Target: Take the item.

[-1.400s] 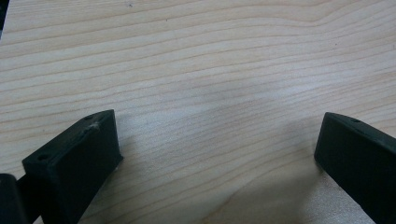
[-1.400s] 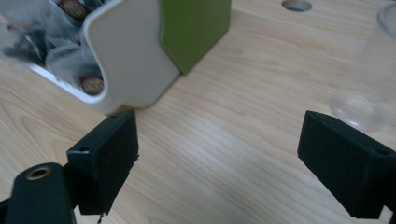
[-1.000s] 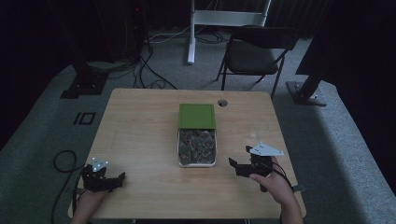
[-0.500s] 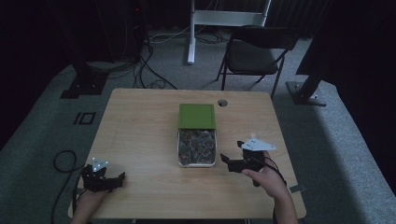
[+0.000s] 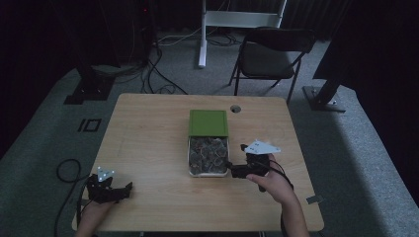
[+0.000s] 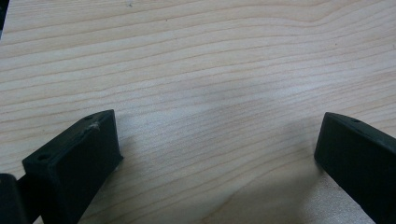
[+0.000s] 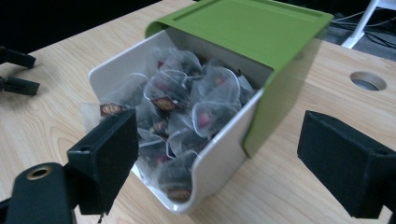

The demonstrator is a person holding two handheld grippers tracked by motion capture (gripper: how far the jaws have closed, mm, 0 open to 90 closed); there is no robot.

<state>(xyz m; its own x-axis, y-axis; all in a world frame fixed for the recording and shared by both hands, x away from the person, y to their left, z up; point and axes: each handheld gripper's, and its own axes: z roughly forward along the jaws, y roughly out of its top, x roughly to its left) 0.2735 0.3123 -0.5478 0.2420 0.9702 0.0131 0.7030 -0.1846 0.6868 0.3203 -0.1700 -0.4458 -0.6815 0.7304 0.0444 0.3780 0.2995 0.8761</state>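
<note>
open tea-bag box (image 7: 219, 154) between wide jaws

One box, two grippers, many tea bags

One white plastic box (image 5: 208, 156) with one green sliding lid (image 5: 208, 122) is counted at the tabletop's middle; a heap of translucent tea bags (image 7: 187, 100), too tangled to count, is seen inside; two black two-jaw grippers are counted, left gripper (image 5: 129, 186) and right gripper (image 5: 230, 168), near the near edge.

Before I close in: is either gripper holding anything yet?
Nothing held. Right gripper is open around the tea-bag box; left gripper is open over the bare table.
</note>
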